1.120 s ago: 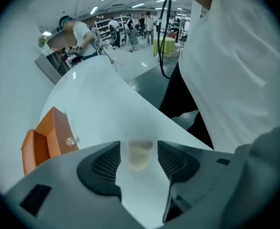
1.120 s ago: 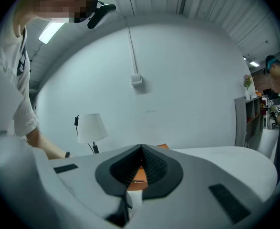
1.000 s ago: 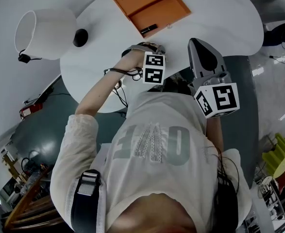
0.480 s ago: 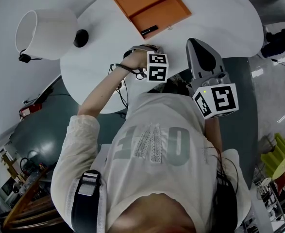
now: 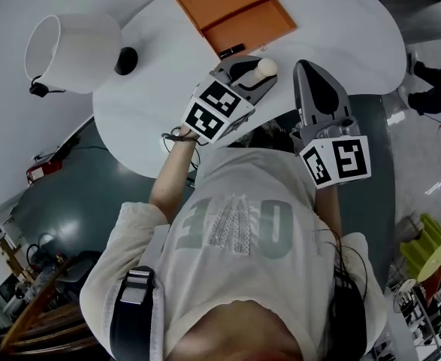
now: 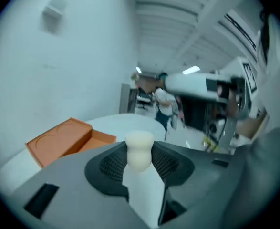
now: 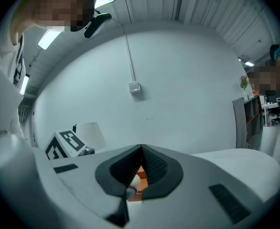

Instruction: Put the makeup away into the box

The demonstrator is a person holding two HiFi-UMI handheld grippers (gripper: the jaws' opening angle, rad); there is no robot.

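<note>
A cream makeup sponge (image 5: 266, 68) sits between the pads of my left gripper (image 5: 255, 77), held above the white round table (image 5: 340, 21). Those jaws have just been closing and now press on the sponge (image 6: 139, 149) from both sides. The open orange box (image 5: 235, 10) lies at the table's far side, a little beyond the sponge, and shows to the left in the left gripper view (image 6: 58, 140). A black makeup stick (image 5: 230, 50) lies at the box's near edge. My right gripper (image 5: 312, 81) hovers to the right over the table's near edge, its jaws meeting at the tips with nothing held.
A white lampshade (image 5: 70, 47) and a small black round object (image 5: 125, 59) are on the left of the table. The person's torso fills the lower half of the head view. Grey floor surrounds the table, and office furniture stands far off.
My left gripper has risen from low at the table's near edge, rolled over and swung toward the box, now with the sponge in its jaws. The right gripper has stayed put.
</note>
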